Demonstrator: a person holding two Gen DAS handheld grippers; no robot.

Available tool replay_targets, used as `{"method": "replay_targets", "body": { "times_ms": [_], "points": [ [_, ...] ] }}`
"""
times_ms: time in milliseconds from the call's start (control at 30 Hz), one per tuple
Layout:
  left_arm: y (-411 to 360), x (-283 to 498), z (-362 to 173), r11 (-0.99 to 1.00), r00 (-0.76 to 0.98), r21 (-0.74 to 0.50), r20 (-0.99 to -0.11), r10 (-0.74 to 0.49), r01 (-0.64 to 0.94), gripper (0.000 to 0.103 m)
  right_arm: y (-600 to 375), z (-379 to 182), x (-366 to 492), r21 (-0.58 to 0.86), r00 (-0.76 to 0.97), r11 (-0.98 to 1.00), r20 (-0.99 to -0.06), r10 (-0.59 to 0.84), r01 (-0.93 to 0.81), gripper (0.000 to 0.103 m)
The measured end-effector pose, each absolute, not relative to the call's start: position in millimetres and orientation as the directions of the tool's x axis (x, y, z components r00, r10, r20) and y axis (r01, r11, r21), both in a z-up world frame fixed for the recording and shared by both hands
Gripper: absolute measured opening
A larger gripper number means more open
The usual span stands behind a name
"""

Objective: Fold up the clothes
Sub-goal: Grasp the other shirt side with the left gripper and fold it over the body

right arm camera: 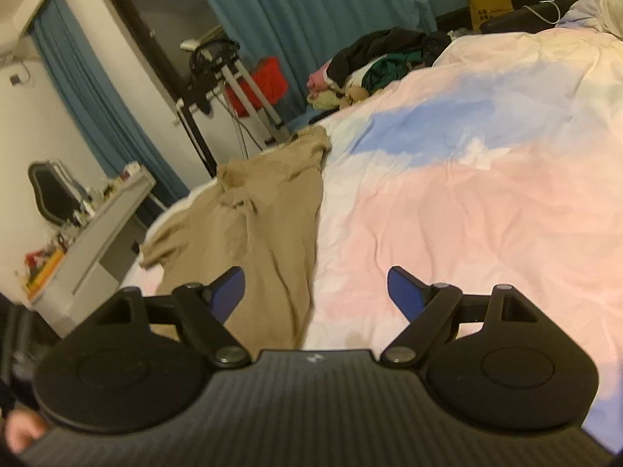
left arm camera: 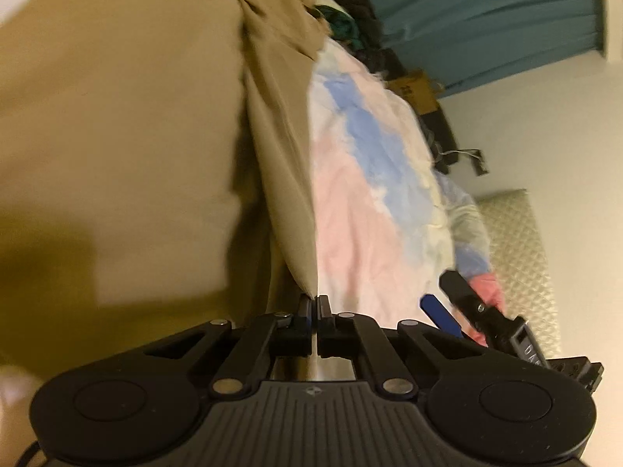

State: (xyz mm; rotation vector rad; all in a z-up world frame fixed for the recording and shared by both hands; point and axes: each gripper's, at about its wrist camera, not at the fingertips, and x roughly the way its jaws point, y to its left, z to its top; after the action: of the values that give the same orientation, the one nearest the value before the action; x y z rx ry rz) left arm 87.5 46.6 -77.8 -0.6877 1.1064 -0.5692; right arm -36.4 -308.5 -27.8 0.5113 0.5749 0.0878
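Clamped in the left gripper (left arm camera: 314, 303), a corner of the tan garment (left arm camera: 280, 148) stretches lengthwise straight ahead across the bedspread (left arm camera: 350, 202), while the right gripper (right arm camera: 315, 292) hovers spread wide, empty, just beside its near end.

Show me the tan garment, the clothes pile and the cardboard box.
tan garment (right arm camera: 268, 210), right wrist view, middle of the cloth.
clothes pile (right arm camera: 381, 58), right wrist view, dark top layer.
cardboard box (right arm camera: 488, 2), right wrist view, front face.
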Motion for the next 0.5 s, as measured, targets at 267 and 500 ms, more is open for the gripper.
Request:
{"method": "replay_targets", "body": {
  "times_ms": [267,500],
  "points": [
    [66.9,105.2,-86.2,0.858,0.319,-0.513,-0.808,-0.496,0.033,0.002,-293.8,-30.4,-32.7,0.464,0.822,0.885,-0.517,0.238,0.036,0.082],
    [68.2,110.1,-98.0,0.853,0.273,-0.522,-0.818,-0.506,0.014,0.052,-293.5,-30.9,-33.6,0.455,0.822,0.889,-0.523,0.225,0.046,0.082]
  ]
}}
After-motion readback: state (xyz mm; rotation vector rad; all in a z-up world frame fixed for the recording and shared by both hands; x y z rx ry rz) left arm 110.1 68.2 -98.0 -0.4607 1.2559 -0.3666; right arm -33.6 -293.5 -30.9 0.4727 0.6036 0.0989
